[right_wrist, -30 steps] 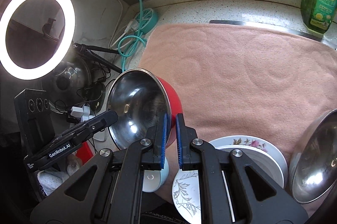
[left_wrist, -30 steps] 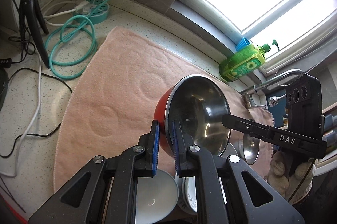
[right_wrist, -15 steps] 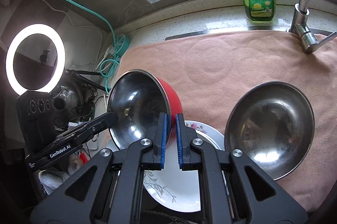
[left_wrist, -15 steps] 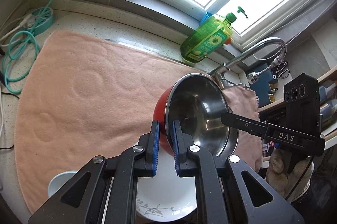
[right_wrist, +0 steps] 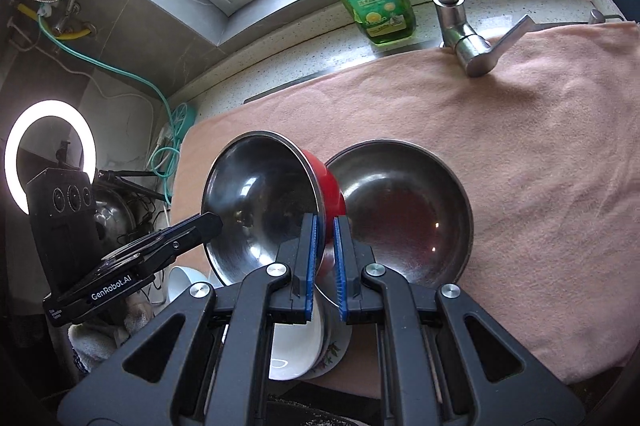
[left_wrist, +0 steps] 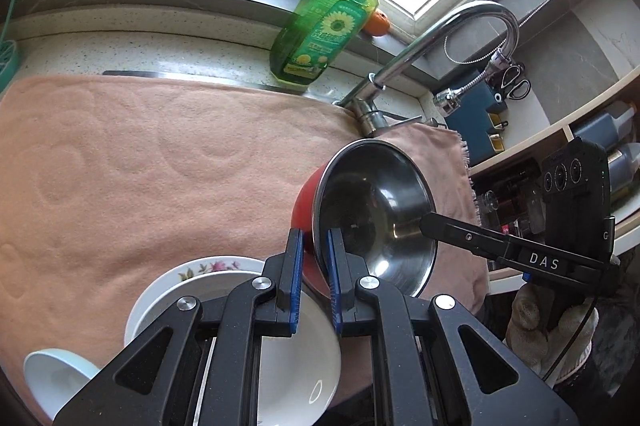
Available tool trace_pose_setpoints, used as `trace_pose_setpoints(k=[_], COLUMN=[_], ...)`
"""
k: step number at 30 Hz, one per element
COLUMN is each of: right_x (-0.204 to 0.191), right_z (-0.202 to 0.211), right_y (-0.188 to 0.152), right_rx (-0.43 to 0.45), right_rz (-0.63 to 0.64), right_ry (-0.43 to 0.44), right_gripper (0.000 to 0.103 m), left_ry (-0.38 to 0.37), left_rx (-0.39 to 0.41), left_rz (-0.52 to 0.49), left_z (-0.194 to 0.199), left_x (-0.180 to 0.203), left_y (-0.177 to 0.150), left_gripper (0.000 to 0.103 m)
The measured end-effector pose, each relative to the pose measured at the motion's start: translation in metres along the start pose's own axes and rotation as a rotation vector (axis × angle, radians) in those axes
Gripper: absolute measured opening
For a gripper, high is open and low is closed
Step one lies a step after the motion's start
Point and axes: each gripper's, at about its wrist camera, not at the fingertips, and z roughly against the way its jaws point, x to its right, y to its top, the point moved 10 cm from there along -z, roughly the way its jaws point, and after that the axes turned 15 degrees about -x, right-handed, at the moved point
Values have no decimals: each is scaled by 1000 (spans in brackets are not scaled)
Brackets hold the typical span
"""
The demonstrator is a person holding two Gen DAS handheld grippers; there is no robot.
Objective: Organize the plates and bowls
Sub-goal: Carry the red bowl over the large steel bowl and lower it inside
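A red bowl with a steel inside [left_wrist: 372, 210] hangs tilted above the pink towel [left_wrist: 160, 166]. My left gripper [left_wrist: 314, 240] is shut on its near rim. The right gripper [left_wrist: 426, 222] reaches in from the right and pinches the opposite rim. In the right wrist view the right gripper [right_wrist: 325, 226] is shut on the red bowl [right_wrist: 260, 202], and the left gripper [right_wrist: 210, 222] holds the far rim. Behind it a plain steel bowl [right_wrist: 404, 214] rests on the towel. Below lies a white bowl [left_wrist: 296, 354] on a flowered plate [left_wrist: 208, 266].
A pale blue cup [left_wrist: 52, 378] sits at the towel's near left edge. A green dish-soap bottle [left_wrist: 324, 30] and the tap [left_wrist: 432, 42] stand at the back by the window. A ring light [right_wrist: 48, 154] and cables are off to the left.
Both grippers have carried the red bowl rightward over the towel toward the tap. The steel bowl now sits right behind it, and the white bowl and plate have slid left below.
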Motion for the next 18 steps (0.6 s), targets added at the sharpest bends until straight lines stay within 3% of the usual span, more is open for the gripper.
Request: trace_pose_setpoints(k=[8,18], right_x=[41,66], right_z=[-6,-24], right_y=[-3,-5], right_rx=[-20,-55], right_rz=[-39,-39], right_ry=[-45,-104], right_gripper=[8,9], left_ry=[32,115], left_rx=[-64,-139], left_rz=[-33,-54], left_z=[-38,-73], left_x=[22,21], left_y=[4,4], left_gripper=[10,10])
